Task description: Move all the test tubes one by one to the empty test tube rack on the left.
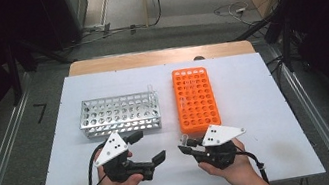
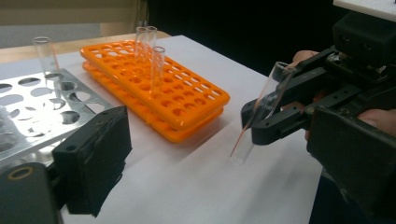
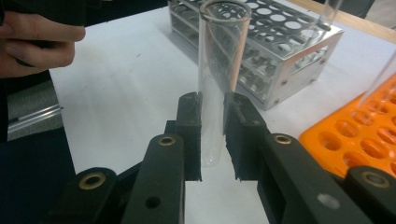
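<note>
My right gripper [image 1: 185,146] is shut on a clear glass test tube [image 1: 185,138] just in front of the orange rack [image 1: 195,98]. In the right gripper view the tube [image 3: 217,70] stands between the two pads, mouth up, with the gripper [image 3: 214,135] clamped on its lower part. The left gripper view shows that tube [image 2: 261,112] tilted, its bottom end just above the white sheet. My left gripper [image 1: 147,147] is open and holds nothing, in front of the metal rack [image 1: 120,114]; one black pad [image 2: 93,163] of it is in view. The two grippers face each other.
The orange rack [image 2: 187,100] holds a few upright tubes [image 2: 157,65]. One tube [image 2: 45,56] stands in the metal rack's [image 2: 37,107] far corner. A white sheet [image 1: 256,107] covers the table. Both racks lie beyond the grippers.
</note>
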The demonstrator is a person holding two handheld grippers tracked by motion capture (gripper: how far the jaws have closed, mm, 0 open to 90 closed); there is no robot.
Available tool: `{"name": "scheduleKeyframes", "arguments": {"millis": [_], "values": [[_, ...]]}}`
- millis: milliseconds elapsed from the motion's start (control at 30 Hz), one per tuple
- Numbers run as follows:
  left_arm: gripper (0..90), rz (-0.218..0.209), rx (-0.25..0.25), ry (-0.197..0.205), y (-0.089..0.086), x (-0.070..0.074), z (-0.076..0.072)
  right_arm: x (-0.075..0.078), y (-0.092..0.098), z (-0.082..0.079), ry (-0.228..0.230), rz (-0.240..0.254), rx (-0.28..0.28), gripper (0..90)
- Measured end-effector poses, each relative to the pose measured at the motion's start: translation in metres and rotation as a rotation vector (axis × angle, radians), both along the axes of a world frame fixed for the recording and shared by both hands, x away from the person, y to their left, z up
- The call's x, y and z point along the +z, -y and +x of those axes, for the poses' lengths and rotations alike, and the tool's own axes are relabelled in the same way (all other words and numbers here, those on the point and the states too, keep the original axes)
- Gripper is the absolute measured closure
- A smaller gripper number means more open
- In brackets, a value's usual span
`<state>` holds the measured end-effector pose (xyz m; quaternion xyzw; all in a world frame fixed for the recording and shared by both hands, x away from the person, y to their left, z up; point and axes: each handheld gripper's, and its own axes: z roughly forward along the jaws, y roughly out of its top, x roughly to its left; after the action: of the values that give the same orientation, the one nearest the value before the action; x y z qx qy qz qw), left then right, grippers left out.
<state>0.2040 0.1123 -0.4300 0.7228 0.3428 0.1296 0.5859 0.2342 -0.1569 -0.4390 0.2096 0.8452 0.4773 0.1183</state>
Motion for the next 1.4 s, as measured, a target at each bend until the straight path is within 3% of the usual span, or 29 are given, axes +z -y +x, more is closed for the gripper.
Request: {"name": "scheduleKeyframes", "arguments": {"millis": [300, 667, 900, 1400], "values": [[29.3, 0.047, -0.012, 0.002, 0.019, 0.002, -0.004, -0.004, -0.014, -0.004, 0.014, -0.043, 0.013, 74.3], [55.6, 0.062, -0.071, 0.008, 0.033, 0.000, -0.007, -0.004, -0.026, -0.012, 0.022, -0.060, 0.052, 74.3], [66.5, 0.064, -0.084, 0.011, 0.036, -0.001, -0.007, -0.004, -0.027, -0.014, 0.020, -0.060, 0.060, 74.3], [74.5, 0.076, -0.068, 0.024, 0.035, -0.001, -0.007, -0.004, -0.027, -0.013, 0.016, -0.057, 0.064, 74.2]]}}
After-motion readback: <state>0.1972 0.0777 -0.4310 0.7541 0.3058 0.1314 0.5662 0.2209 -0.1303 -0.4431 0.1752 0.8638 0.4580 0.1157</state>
